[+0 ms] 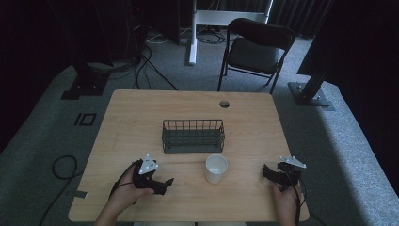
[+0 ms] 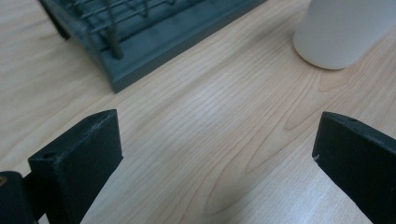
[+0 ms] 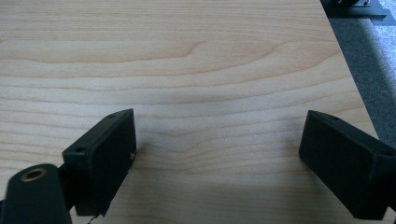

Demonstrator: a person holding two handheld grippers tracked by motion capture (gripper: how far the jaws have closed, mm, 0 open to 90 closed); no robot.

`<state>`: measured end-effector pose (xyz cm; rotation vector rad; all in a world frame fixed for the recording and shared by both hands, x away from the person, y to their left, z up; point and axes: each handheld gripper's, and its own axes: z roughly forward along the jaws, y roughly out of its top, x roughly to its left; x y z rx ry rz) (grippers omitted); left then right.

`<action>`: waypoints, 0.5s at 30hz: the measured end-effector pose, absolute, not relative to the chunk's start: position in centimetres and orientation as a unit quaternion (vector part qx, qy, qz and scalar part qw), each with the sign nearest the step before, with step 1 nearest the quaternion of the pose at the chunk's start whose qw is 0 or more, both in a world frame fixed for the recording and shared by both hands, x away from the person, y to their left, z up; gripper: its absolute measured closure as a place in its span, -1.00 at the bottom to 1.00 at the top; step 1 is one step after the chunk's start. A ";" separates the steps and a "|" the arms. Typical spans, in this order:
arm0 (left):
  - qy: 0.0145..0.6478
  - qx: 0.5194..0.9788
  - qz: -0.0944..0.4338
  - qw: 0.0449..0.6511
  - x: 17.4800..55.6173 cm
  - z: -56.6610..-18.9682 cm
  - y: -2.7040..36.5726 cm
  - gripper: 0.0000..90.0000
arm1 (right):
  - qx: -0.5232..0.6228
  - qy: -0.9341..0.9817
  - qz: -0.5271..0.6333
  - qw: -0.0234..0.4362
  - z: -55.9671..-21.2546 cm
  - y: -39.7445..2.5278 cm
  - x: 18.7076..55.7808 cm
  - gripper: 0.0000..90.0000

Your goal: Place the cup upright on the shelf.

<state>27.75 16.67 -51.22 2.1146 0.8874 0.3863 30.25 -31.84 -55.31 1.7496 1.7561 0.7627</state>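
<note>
A dark wire basket (image 1: 193,136) stands mid-table with nothing visible inside it. Just in front of its right end sits a white cup (image 1: 216,168), upright. My left gripper (image 1: 164,185) rests low at the front left, held by a hand, its jaws pointing right toward the cup. In the left gripper view the left gripper (image 2: 217,149) is open with only bare wood between its jaws; the basket (image 2: 140,42) lies ahead to the left and the cup (image 2: 343,32) at the upper right. My right gripper (image 1: 270,173) sits at the front right, and in its own view the right gripper (image 3: 219,154) is open over bare wood.
The wooden table (image 1: 131,122) has a round cable hole (image 1: 224,104) near its far edge. A black folding chair (image 1: 256,47) stands behind it on grey carpet. Cables (image 1: 63,167) lie on the floor at left. The table's right edge (image 3: 348,70) is close to the right gripper.
</note>
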 end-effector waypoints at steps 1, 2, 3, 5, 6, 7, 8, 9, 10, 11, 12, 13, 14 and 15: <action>0.346 0.836 0.151 0.398 27.7 -51.1 16.4 -0.96 | 0.649 0.652 0.283 0.271 -55.3 -31.8 30.2 -0.77; 0.342 0.838 0.151 0.399 27.7 -51.0 16.1 -0.96 | 0.649 0.652 0.283 0.271 -55.3 -31.8 30.2 -0.77; 0.336 0.839 0.150 0.401 27.7 -50.9 15.8 -0.96 | 0.649 0.652 0.283 0.271 -55.3 -31.8 30.2 -0.77; 0.333 0.838 0.150 0.405 27.7 -50.7 15.3 -0.96 | 0.649 0.652 0.283 0.271 -55.3 -31.8 30.2 -0.77; 0.333 0.837 0.147 0.409 27.8 -50.7 15.1 -0.96 | 0.649 0.652 0.283 0.271 -55.3 -31.8 30.2 -0.77; 0.330 0.838 0.145 0.410 27.8 -50.7 14.9 -0.96 | 0.649 0.652 0.283 0.271 -55.3 -31.8 30.2 -0.77; 0.327 0.838 0.146 0.411 27.8 -50.8 14.6 -0.96 | 0.649 0.652 0.283 0.271 -55.3 -31.8 30.2 -0.77; 0.324 0.839 0.145 0.412 27.8 -50.8 14.4 -0.96 | 0.649 0.652 0.283 0.271 -55.3 -31.8 30.2 -0.77; 0.322 0.839 0.142 0.414 27.9 -50.8 14.1 -0.96 | 0.649 0.652 0.283 0.271 -55.3 -31.8 30.2 -0.77; 0.320 0.838 0.143 0.419 27.9 -50.8 13.9 -0.96 | 0.649 0.652 0.283 0.271 -55.3 -31.8 30.2 -0.77; 0.315 0.838 0.142 0.422 27.9 -50.8 13.7 -0.96 | 0.649 0.652 0.283 0.271 -55.3 -31.8 30.2 -0.77; 0.311 0.837 0.141 0.427 27.9 -50.8 13.4 -0.96 | 0.649 0.652 0.283 0.271 -55.3 -31.8 30.2 -0.77; 0.309 0.836 0.138 0.432 28.0 -50.8 13.2 -0.96 | 0.649 0.652 0.283 0.271 -55.3 -31.8 30.2 -0.77; 0.306 0.836 0.138 0.434 28.0 -50.7 13.0 -0.96 | 0.649 0.652 0.283 0.271 -55.3 -31.8 30.2 -0.77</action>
